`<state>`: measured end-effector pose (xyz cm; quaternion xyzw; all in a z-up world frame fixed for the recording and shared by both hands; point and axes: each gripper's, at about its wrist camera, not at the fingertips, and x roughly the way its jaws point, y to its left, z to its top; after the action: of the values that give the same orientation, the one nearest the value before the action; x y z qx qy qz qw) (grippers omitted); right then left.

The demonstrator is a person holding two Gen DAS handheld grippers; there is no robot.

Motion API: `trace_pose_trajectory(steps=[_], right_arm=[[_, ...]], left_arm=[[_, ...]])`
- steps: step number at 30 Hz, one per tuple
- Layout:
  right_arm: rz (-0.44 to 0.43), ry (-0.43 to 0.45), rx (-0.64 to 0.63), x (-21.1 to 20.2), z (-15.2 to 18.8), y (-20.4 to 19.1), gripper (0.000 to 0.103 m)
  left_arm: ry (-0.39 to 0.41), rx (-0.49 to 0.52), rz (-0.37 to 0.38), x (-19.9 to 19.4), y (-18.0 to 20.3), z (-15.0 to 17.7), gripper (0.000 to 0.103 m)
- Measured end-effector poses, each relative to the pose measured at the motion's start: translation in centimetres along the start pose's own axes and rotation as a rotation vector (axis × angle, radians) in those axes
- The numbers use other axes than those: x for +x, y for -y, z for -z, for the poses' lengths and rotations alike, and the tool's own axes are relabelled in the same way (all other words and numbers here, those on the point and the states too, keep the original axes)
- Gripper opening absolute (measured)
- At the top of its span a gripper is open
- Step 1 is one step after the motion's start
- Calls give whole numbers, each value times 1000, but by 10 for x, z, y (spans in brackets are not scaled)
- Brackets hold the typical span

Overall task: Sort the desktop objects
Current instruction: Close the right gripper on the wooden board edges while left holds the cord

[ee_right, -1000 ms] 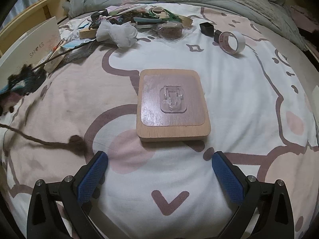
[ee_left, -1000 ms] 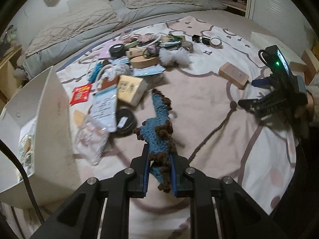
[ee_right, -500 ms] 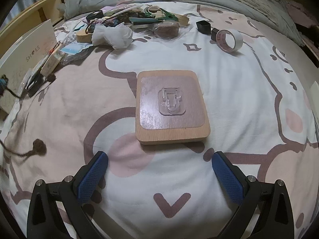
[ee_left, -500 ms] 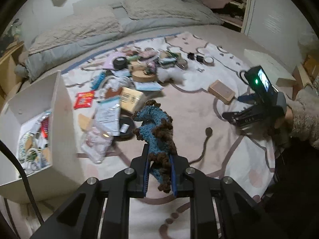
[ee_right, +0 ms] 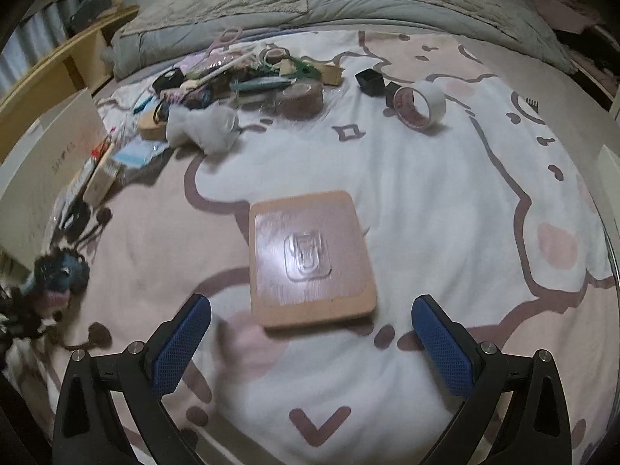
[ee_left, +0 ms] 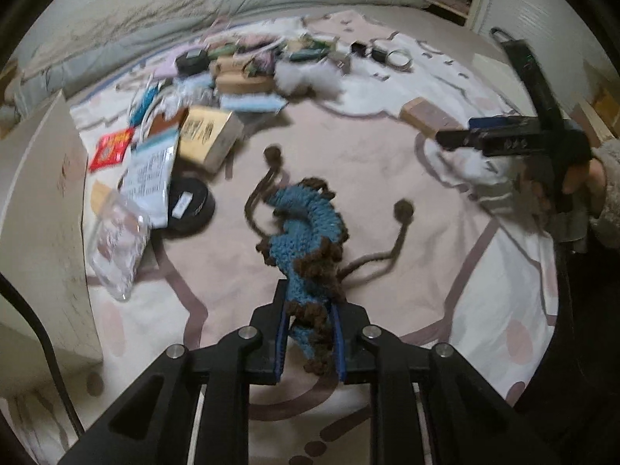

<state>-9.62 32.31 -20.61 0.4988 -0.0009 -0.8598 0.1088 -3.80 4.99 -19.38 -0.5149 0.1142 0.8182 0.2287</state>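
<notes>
Our left tongs [ee_left: 309,343] were clamped narrow on the tail end of the blue and brown crocheted piece [ee_left: 306,232], whose jaws had just been easing apart a little with the yarn between the pads. From that grip the piece ran forward and away from us, its long axis roughly in line with the fingers, bunched and curling at the far end, with two brown pom-pom cords [ee_left: 401,228] trailing off to either side over the bedspread [ee_left: 348,162]. The white box [ee_left: 42,209] stood off to the left of these tongs, well nearer to them than to our right ones, so we judged the left hand the one to carry the piece there. It pointed steeply down.

Our right tongs [ee_right: 310,339] stood wide and empty, tilted down, with the wooden block [ee_right: 310,255] lying flat just ahead of them, between the lines of the two blue pads and not touched by either.
</notes>
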Motion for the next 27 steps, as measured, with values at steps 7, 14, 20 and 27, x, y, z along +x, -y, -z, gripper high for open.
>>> trace_pose_trajectory(steps=[7,14,20,27], right_arm=[[19,10,-60,10,-12,-6,103],[32,-25,-100,26,-16,-12,89],[60,-10,-115,22,-15,-15,65],[36,-8,-105,20,-14,-11,65]], left_arm=[[-53,-95,12,12,-14,1,32],[-64,-110,27,15,-12,-7,47],[-96,-120,15,24,-14,-12,47],[-113,-183,16,25,-25,-15,75]])
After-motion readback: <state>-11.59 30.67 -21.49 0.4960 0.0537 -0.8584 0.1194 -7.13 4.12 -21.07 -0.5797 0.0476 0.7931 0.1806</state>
